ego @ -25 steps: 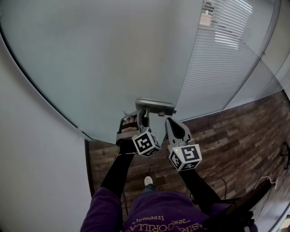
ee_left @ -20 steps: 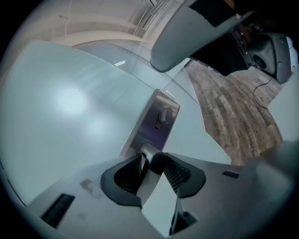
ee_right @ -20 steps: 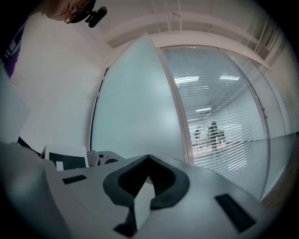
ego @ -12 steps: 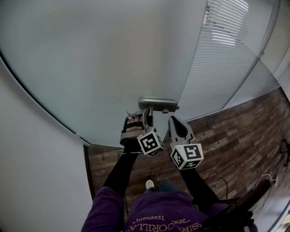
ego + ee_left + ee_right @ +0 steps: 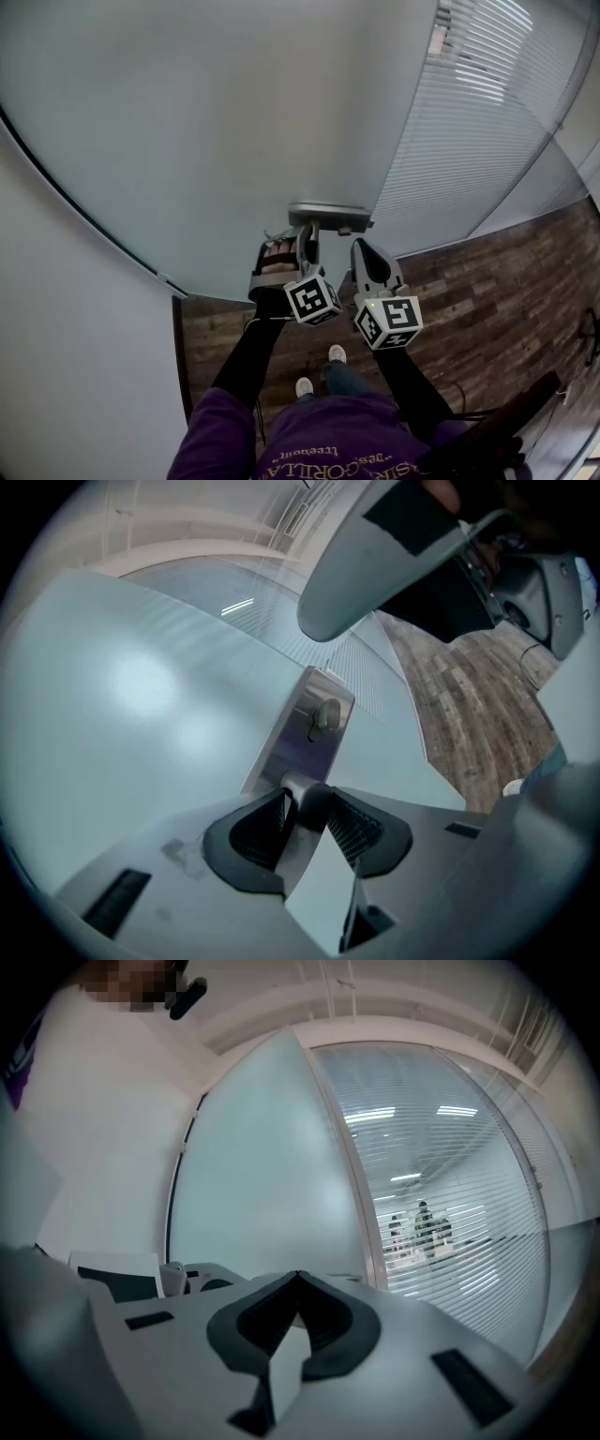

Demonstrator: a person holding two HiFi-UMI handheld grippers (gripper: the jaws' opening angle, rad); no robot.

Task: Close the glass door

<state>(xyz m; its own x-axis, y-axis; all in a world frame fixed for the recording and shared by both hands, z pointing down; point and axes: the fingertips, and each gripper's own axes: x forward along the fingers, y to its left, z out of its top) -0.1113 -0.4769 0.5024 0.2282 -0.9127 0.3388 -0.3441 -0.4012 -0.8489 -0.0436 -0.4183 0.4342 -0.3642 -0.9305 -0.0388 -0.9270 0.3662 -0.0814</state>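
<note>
Glass door (image 5: 216, 141), frosted, fills the upper left of the head view, its free edge beside a slatted glass partition (image 5: 469, 103). White wall (image 5: 75, 375) bounds it on the left, and wood floor (image 5: 506, 281) runs below.

Left gripper (image 5: 309, 808) has its ribbed pads on the door handle (image 5: 307, 799); its jaws have just been closing, with the handle between them. A metal plate (image 5: 305, 733) with a small knob (image 5: 325, 714) sits behind the handle.

Right gripper (image 5: 298, 1283) has its jaws together and holds nothing; it sits just beside the left one, tips near the plate. Contact with the door cannot be confirmed.

Nothing lies between the door and the partition.

In the head view the left gripper covers most of the handle. The door's top is cut off. Figures (image 5: 427, 1222) behind the slats are too small to make out.
</note>
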